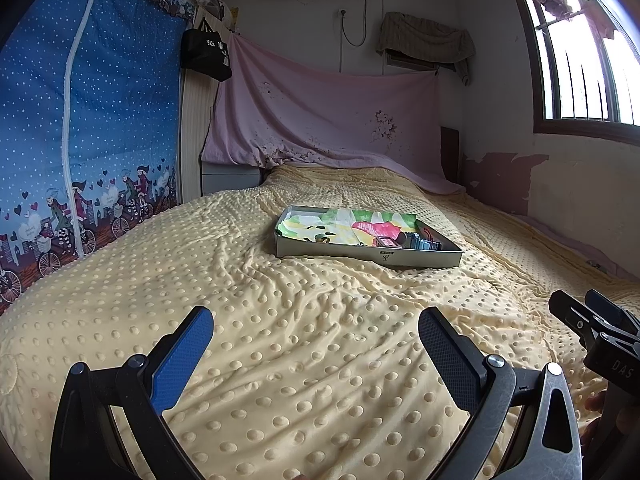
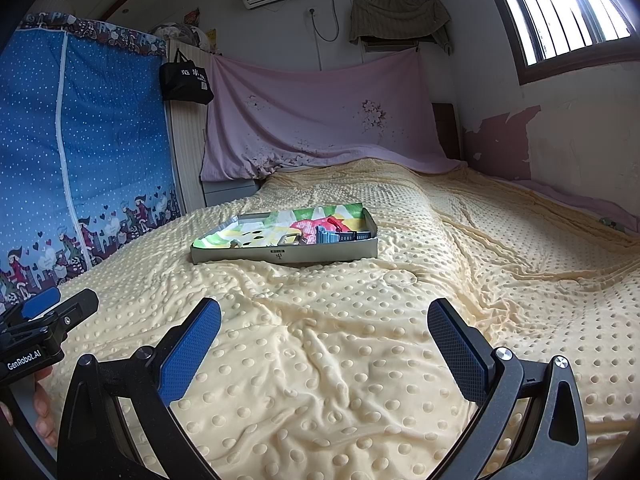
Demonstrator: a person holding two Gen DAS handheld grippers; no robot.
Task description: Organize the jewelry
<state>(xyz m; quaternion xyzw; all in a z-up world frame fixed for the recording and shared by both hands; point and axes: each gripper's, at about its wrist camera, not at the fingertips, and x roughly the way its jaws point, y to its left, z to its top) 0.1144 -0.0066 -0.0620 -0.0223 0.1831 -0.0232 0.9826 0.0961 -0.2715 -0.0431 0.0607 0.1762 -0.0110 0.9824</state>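
Both the left gripper (image 1: pixel 316 334) and right gripper (image 2: pixel 324 326) hover with fingers spread wide, holding nothing, above the yellow bed (image 1: pixel 320 360). Ahead, the grey tray (image 2: pixel 280 255) holds small items, possibly jewelry (image 2: pixel 340 235).

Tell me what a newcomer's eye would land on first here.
The shallow grey cardboard tray with a bright cartoon lining sits mid-bed on the pale yellow dotted blanket, small trinkets bunched at its right end. Both the left gripper and right gripper hover open, short of it.
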